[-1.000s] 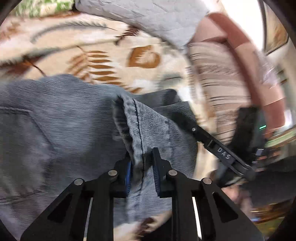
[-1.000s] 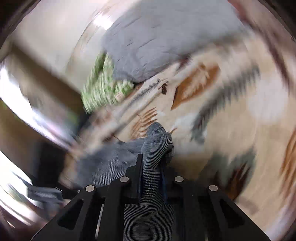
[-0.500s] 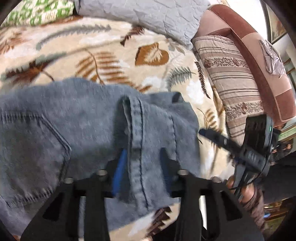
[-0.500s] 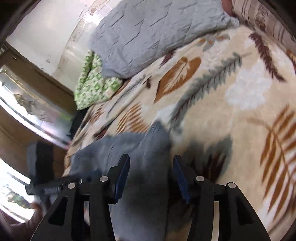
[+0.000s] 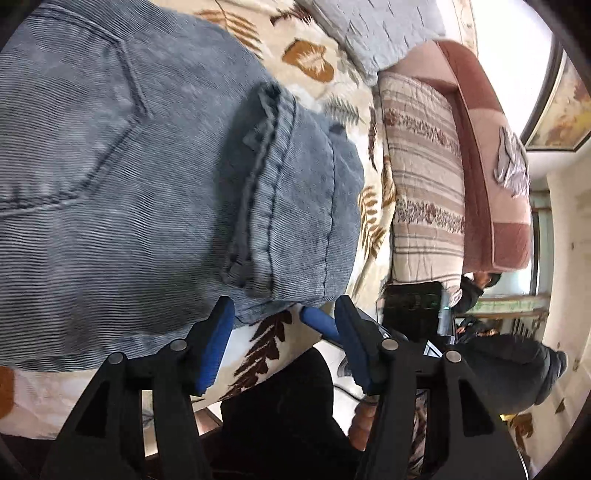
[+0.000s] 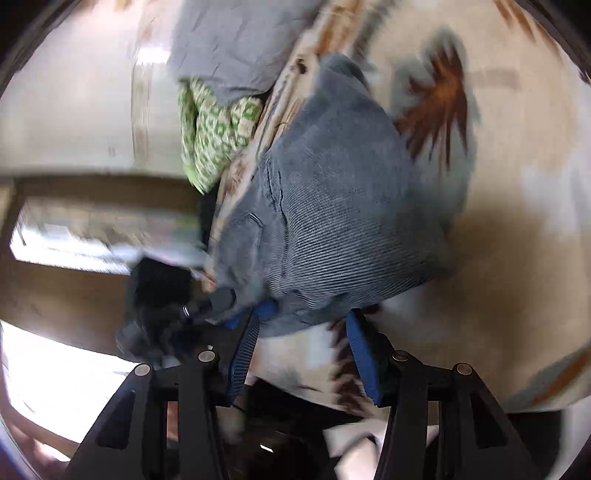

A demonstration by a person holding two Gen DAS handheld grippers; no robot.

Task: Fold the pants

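Grey-blue corduroy pants (image 5: 155,177) lie folded on a leaf-patterned bedspread (image 5: 317,70), hem end (image 5: 269,184) on top near the bed's front edge. They show in the right wrist view (image 6: 340,206) as a compact folded pile. My left gripper (image 5: 282,325) is open and empty, just back from the pants' near edge. My right gripper (image 6: 303,332) is open and empty, just short of the pile's near edge. The other gripper's blue pads show in the left wrist view (image 5: 317,321) and in the right wrist view (image 6: 229,306).
A grey quilted pillow (image 5: 373,33) and a green patterned cloth (image 6: 218,129) lie at the head of the bed. A striped cushion (image 5: 424,177) and a brown-pink headboard (image 5: 487,147) stand to the right. A dark-clothed person (image 5: 517,365) is beyond the bed edge.
Both grippers opened, let go of the pants and drew back toward the bed's front edge. The pants now lie folded on the bedspread.
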